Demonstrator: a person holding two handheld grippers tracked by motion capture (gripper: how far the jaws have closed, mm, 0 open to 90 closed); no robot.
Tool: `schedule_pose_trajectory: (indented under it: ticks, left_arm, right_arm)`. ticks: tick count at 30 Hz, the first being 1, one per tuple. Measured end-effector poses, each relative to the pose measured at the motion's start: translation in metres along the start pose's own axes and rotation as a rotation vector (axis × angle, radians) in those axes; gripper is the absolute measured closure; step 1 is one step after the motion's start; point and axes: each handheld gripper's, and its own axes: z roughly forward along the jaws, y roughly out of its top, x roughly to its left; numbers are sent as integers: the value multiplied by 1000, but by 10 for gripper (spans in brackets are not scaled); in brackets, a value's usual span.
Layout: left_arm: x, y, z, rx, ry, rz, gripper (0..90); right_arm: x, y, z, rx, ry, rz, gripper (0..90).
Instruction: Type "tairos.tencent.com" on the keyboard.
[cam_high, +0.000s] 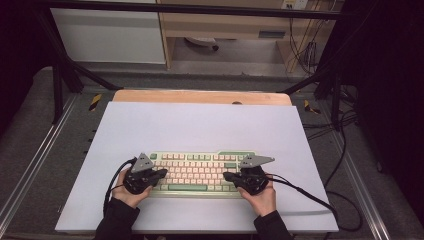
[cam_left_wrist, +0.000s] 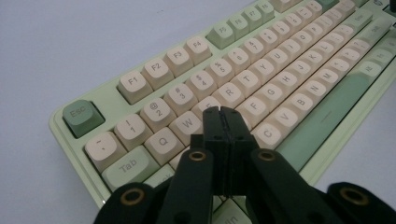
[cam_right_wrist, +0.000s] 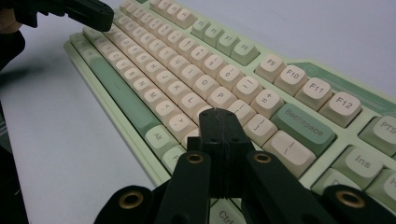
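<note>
At the near edge of the high view two dark sleeves come in, each hand wrapped around a black two-jaw gripper with a grey three-cornered plate on top and a black cable trailing back. The left gripper (cam_high: 163, 173) sits over the left end of a pale green mechanical keyboard (cam_high: 200, 173) with cream keycaps and green accent keys; in the left gripper view its jaws are pressed fully together with nothing between them, tips (cam_left_wrist: 221, 113) poised over the letter keys just right of W (cam_left_wrist: 186, 123), though whether they touch a key cannot be told. The right gripper (cam_high: 227, 176) sits over the keyboard's right end; in the right gripper view its jaws are likewise closed flat against each other and empty, tips (cam_right_wrist: 219, 114) above the keys just beyond the L key (cam_right_wrist: 190, 100) and short of the green Backspace key (cam_right_wrist: 302, 123). The keyboard lies flat on a white sheet (cam_high: 200, 125) covering the table, toward its near edge and roughly centred. Beyond the sheet a strip of light wooden table edge (cam_high: 200, 96) shows, then grey floor and a black frame.
</note>
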Motion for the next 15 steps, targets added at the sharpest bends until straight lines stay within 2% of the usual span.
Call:
schedule_pose_trajectory:
  ticks: [15]
  left_arm:
    - [3,-2,-6,-7,3,-9,895]
  right_arm:
    - [3,3,5,-9,14,1,900]
